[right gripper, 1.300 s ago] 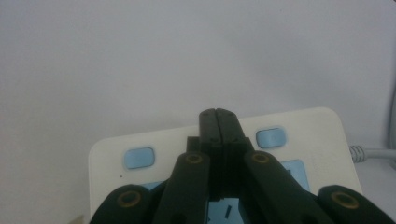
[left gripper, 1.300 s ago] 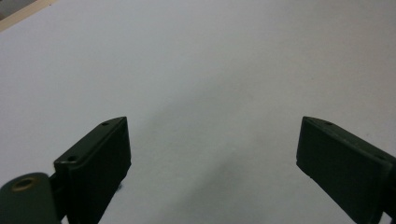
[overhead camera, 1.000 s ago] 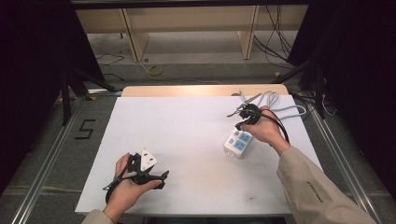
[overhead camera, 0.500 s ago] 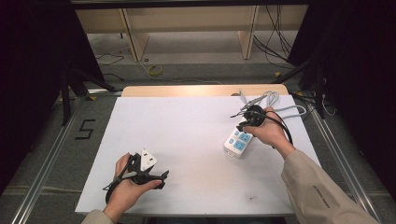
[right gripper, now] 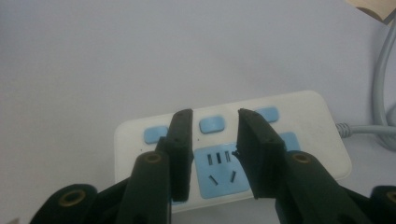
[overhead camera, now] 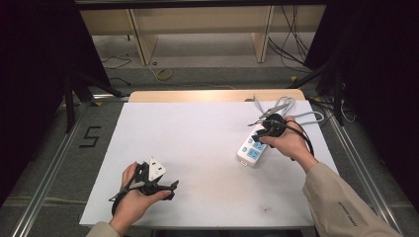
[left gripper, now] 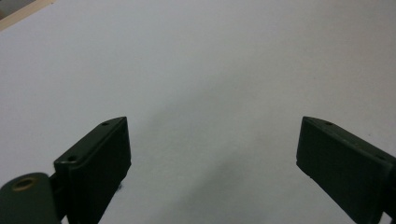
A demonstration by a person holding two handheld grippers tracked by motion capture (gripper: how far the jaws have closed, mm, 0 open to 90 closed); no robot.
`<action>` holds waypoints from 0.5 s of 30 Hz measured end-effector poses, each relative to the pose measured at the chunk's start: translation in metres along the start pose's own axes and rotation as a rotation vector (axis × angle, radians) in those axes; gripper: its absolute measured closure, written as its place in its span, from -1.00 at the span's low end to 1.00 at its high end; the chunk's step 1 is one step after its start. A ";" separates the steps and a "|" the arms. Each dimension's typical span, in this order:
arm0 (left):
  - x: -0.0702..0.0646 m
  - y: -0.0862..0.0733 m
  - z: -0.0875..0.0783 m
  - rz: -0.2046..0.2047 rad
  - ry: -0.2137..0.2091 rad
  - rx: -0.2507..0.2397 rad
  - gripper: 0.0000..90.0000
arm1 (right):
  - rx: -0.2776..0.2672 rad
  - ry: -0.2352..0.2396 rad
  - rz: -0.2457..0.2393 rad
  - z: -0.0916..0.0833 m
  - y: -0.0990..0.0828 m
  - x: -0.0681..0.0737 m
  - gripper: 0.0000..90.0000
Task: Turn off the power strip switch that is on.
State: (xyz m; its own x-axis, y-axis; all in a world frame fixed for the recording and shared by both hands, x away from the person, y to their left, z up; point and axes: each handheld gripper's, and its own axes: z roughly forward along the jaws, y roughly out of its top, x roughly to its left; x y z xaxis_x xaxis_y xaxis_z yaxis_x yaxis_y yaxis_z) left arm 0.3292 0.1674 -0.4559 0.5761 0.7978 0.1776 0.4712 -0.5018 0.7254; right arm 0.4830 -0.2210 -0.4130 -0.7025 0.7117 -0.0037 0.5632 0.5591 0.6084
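Jaws of the right gripper [overhead camera: 258, 132] have just been opening; from the high view they hover over the far end of the power strip [overhead camera: 252, 149], which lies flat on the white table [overhead camera: 207, 148], its grey cord [overhead camera: 301, 117] trailing behind it. Well apart, the left gripper [overhead camera: 170, 187] waits near the table's front edge

Left gripper view: jaws wide apart, nothing between them

Right gripper view: the right gripper [right gripper: 215, 140] stands partly open above the strip's [right gripper: 303, 140] blue sockets, gripping nothing. I judge the strip freshly set down, with plugging or moving still ahead

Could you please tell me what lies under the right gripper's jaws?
The white power strip with blue sockets lies on the table beneath the right gripper; the jaws cover part of its face.
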 end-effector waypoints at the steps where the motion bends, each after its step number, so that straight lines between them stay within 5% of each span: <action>1: 0.000 0.000 0.000 -0.001 0.000 -0.001 -0.79 | -0.002 0.000 0.001 -0.001 -0.001 0.000 0.45; 15: 0.000 0.000 0.000 -0.005 0.002 0.001 -0.79 | -0.034 0.002 0.017 -0.013 -0.014 0.001 0.27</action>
State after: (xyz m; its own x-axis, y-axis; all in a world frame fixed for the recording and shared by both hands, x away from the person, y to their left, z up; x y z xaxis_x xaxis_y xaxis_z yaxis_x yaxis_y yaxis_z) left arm 0.3294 0.1674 -0.4560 0.5723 0.8011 0.1755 0.4744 -0.4980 0.7259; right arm 0.4683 -0.2335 -0.4109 -0.6940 0.7199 0.0086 0.5601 0.5323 0.6347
